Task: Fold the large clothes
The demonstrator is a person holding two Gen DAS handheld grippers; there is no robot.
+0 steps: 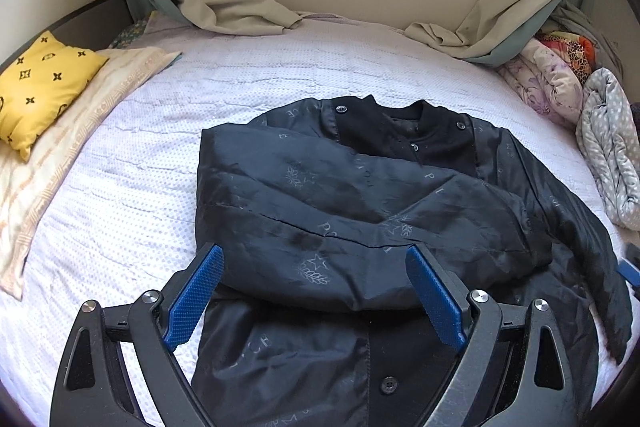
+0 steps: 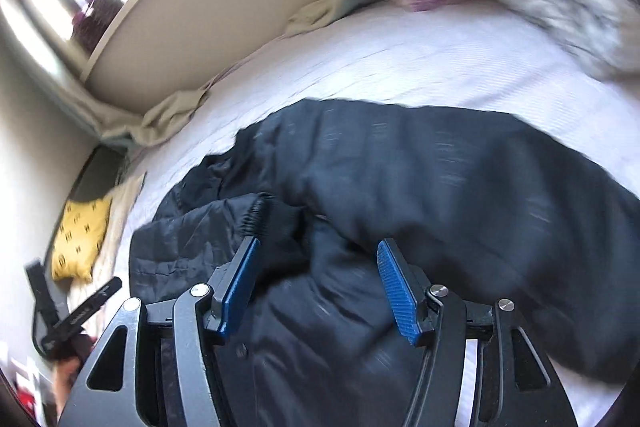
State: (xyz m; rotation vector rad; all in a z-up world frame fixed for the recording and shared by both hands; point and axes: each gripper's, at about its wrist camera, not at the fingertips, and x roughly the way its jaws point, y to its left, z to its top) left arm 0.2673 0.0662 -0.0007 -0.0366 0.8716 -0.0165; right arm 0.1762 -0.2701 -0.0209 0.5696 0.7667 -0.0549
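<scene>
- Your left tongs (image 1: 315, 301) sit low over the near part of the jacket (image 1: 360, 211), level, pointing toward the headboard wall; the blue pads (image 1: 196, 301) stand wide apart and grip nothing — the folded-over sleeve lies between them, and you cannot tell whether they touch it.
- Your right tongs (image 2: 318, 287) are rolled to one side, so the bed (image 2: 420, 59) runs slantwise in that view; their pads (image 2: 398, 293) are spread too, over a bunched fold of the jacket (image 2: 440, 187) near a ribbed cuff (image 2: 256, 215), holding nothing. That view is blurred.
- One dark jacket lies in the middle of the bed (image 1: 120, 187), collar away from you, one sleeve folded across the chest, four buttons showing.
- One yellow pillow (image 1: 40, 87) rests at the left on a pale striped cloth (image 1: 60, 163).
- Bundled blankets (image 1: 580, 107) are heaped at the right edge, and curtains (image 1: 224, 3) droop onto the far side.
</scene>
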